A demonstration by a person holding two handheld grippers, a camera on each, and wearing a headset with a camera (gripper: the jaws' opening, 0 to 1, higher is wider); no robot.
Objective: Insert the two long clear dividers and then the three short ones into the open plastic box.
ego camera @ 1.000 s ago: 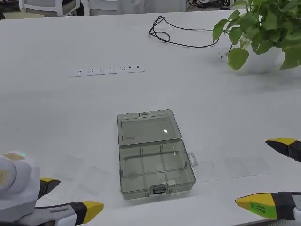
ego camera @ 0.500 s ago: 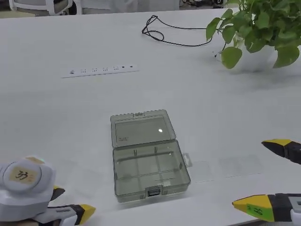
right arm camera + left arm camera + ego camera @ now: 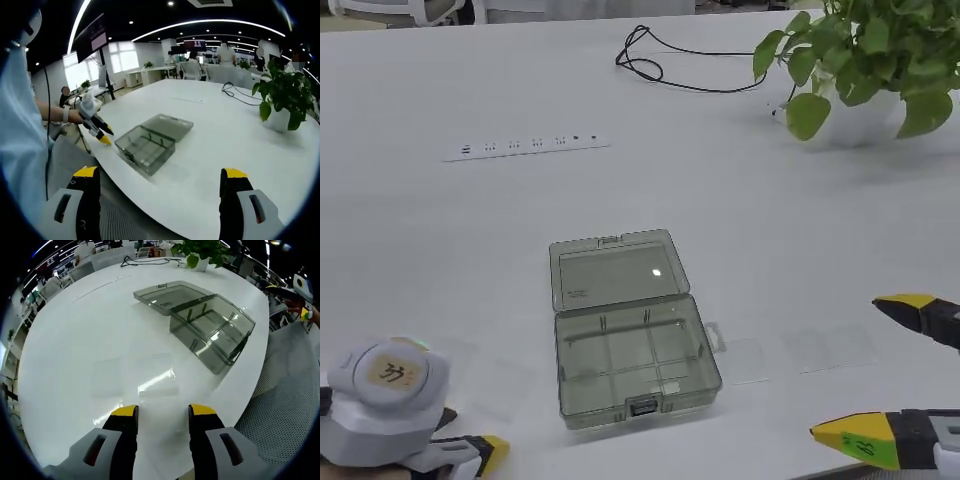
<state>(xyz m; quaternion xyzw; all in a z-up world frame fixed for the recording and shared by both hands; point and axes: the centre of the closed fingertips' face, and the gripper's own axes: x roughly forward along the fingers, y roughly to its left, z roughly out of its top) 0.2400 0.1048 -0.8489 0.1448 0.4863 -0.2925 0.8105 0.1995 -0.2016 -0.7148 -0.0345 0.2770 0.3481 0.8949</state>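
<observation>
The smoky clear plastic box [image 3: 632, 352] lies open near the table's front edge, its lid [image 3: 615, 268] flat behind it. Some dividers seem to stand inside; I cannot tell how many. Faint clear dividers [image 3: 745, 360] lie flat to its right, with more [image 3: 505, 385] to its left. My left gripper [image 3: 470, 442] hovers at the front left, open and holding nothing. In its own view, my left gripper [image 3: 162, 412] points at clear dividers [image 3: 156, 379] short of the box [image 3: 212, 327]. My right gripper [image 3: 845, 368] is wide open at the front right, well clear of the box [image 3: 145, 144].
A white power strip [image 3: 525, 147] lies mid-table. A black cable [image 3: 665, 70] and a potted plant [image 3: 860, 60] sit at the back right. The table's front edge [image 3: 235, 405] runs close under both grippers. Bare tabletop surrounds the box.
The head camera has shifted, sliding the whole scene left and up. My left gripper has rolled and drawn slightly back toward the front left corner. The right gripper holds its place.
</observation>
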